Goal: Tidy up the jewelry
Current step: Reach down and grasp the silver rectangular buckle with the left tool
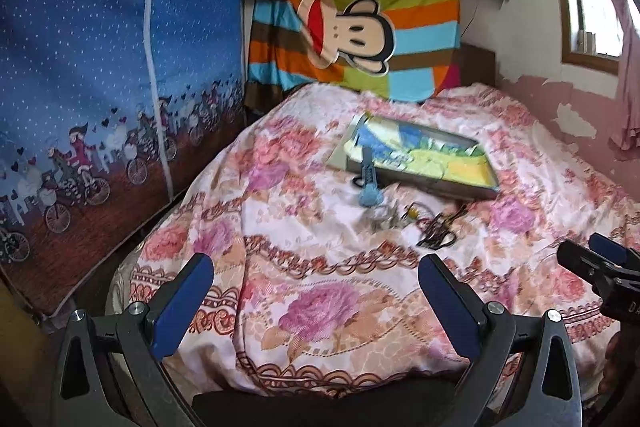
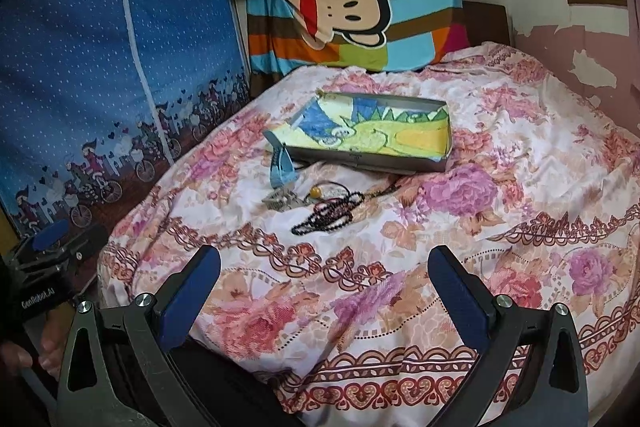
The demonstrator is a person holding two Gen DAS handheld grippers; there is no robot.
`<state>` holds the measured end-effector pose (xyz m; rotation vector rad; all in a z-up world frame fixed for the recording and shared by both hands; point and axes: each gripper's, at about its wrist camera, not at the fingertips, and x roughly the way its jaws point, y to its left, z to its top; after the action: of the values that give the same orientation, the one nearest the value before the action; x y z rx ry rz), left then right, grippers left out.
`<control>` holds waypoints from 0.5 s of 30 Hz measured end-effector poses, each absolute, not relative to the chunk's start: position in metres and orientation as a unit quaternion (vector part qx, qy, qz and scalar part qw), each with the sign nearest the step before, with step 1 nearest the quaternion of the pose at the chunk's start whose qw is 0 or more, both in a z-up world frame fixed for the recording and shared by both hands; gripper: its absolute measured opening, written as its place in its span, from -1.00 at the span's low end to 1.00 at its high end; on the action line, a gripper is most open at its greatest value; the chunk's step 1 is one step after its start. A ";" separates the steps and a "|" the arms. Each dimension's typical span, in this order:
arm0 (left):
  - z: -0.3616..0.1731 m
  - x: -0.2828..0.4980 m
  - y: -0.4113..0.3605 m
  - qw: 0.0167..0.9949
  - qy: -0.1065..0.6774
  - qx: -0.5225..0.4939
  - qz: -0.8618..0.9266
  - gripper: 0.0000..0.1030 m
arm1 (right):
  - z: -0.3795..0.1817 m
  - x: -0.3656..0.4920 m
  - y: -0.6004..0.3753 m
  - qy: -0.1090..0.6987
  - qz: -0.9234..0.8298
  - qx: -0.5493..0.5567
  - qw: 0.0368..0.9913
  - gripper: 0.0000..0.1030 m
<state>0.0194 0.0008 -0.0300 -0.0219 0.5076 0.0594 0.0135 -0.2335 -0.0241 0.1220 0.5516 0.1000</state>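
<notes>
Pre-grasp: left gripper (image 1: 316,301) and right gripper (image 2: 324,291) jaws wide, empty. Black bead necklace (image 2: 328,213) beside open tin box (image 2: 372,135) on bed. Next: reach, pinch beads.

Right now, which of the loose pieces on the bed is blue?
The blue strap, leaning against the open box. The black bead string beside it is dark.

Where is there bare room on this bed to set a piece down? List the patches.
Bare bedspread lies between both open claws and the dark bead necklace, and right of the tray toward the peeling wall. The tray's lined floor looks empty. Crowded: the strip before the tray's near-left corner, where a blue watch, a silver piece and the beads cluster.
</notes>
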 end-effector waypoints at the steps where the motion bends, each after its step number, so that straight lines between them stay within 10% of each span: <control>1: -0.040 0.022 0.000 0.965 0.259 -0.011 0.032 1.00 | -0.027 0.016 -0.235 0.273 0.052 0.059 0.959 0.98; 15: -0.066 0.150 0.012 0.908 0.406 -0.100 0.003 1.00 | -0.072 0.111 -0.266 0.351 0.076 0.064 0.931 0.98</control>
<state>0.1498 0.0119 -0.0660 -0.2054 0.8386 0.0064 0.1112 -0.2661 -0.0723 0.1312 0.7190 0.1561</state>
